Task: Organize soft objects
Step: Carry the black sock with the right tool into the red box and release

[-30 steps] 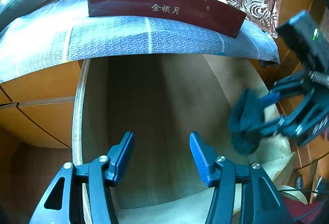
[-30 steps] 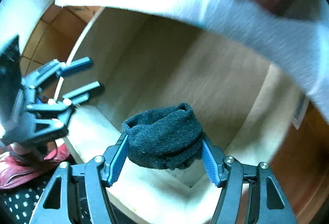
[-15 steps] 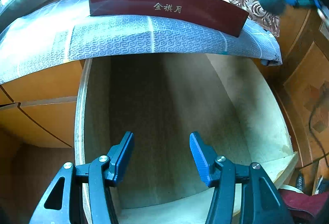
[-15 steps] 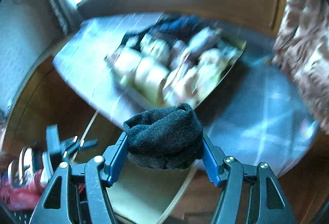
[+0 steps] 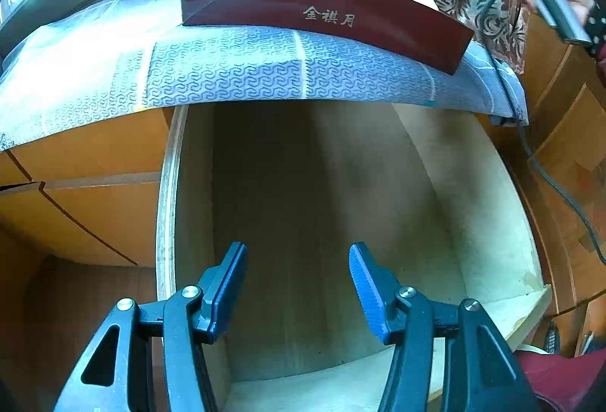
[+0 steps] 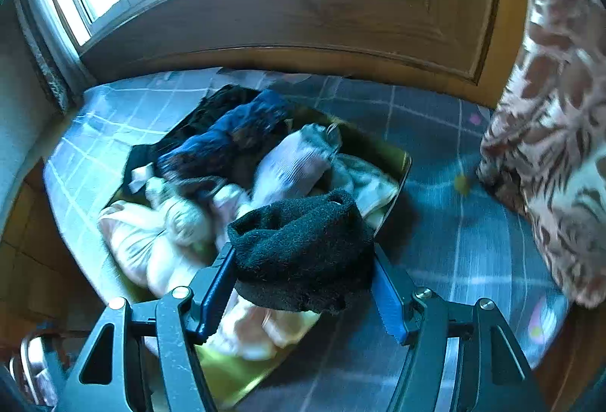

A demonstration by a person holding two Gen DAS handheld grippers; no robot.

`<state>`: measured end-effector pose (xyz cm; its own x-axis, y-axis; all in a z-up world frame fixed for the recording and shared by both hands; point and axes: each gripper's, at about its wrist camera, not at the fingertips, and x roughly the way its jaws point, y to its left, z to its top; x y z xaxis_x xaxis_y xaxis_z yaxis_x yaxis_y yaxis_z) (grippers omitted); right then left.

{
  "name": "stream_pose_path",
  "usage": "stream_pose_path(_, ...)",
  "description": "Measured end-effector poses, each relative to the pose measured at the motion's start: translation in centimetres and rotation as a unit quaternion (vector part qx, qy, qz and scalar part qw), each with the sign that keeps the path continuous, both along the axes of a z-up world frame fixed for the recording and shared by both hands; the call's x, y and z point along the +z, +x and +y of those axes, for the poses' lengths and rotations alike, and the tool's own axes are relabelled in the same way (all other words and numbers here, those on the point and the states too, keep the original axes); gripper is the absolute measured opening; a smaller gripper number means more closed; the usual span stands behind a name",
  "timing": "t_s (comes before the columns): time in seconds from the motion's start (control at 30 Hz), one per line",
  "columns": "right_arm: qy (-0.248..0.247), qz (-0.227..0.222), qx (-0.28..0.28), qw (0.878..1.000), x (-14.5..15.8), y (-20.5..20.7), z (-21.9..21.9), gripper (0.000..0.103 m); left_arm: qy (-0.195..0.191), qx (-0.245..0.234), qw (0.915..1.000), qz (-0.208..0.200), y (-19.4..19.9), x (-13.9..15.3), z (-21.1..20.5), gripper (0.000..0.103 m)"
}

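Over the box (image 6: 401,162) of rolled socks on the clothed worktop (image 6: 473,222), right gripper (image 6: 303,272) is holding a dark sock roll (image 6: 303,245), pads squeezing it from both sides. Roll is sitting at 6 o'clock in the right wrist view, just above the box's near corner; pale rolls are filling the box at 9 o'clock, dark ones at 11 o'clock. Left gripper (image 5: 297,287) is hanging half-wide with nothing between its pads, pointing into the open drawer (image 5: 492,222) below the worktop edge. From the left wrist view the red box side (image 5: 322,10) is at 12 o'clock, with the right gripper and roll at 1 o'clock above it.

Step in hand, judging by the pose: carrying the roll to a spot in the box. Doing it well means lowering the roll into a gap beside the dark ones, keeping the squeeze until it is resting, then opening straight and lifting clear without dragging neighbours. Risk: roll unrolling or landing on the rim.
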<state>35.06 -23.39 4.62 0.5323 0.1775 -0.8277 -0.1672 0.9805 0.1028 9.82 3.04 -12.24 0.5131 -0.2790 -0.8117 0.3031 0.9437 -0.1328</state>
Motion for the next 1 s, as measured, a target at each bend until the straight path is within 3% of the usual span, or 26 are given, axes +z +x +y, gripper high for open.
stream_pose_path(0.3,-0.009,0.017,0.012,1.000,-3.4,3.3,0.5,0.075,-0.004,0.002,0.9999,0.009,0.5,-0.2,-0.1,0.057)
stream_pose_path(0.53,-0.010,0.005,0.009,1.000,-2.3,2.2,0.0,0.076,-0.007,0.000,1.0000,0.006,0.2,0.0,0.0,0.057)
stream_pose_path(0.77,0.019,-0.050,-0.005,0.999,0.3,-0.9,-1.4,0.078,-0.009,-0.004,0.9999,-0.002,-0.6,0.3,0.1,0.057)
stream_pose_path(0.83,0.003,-0.050,-0.006,0.999,0.4,-1.6,-1.2,0.073,-0.009,-0.004,0.9999,-0.003,-0.6,0.4,0.1,0.057)
stream_pose_path(0.9,-0.026,-0.045,-0.004,0.999,-0.1,-2.0,-0.6,0.056,-0.010,-0.003,0.9999,-0.005,-0.5,0.5,0.0,0.057)
stream_pose_path(1.0,-0.058,-0.039,-0.002,0.998,-1.2,-2.0,0.1,0.054,-0.012,-0.003,0.9999,-0.004,-0.5,0.5,0.0,0.057)
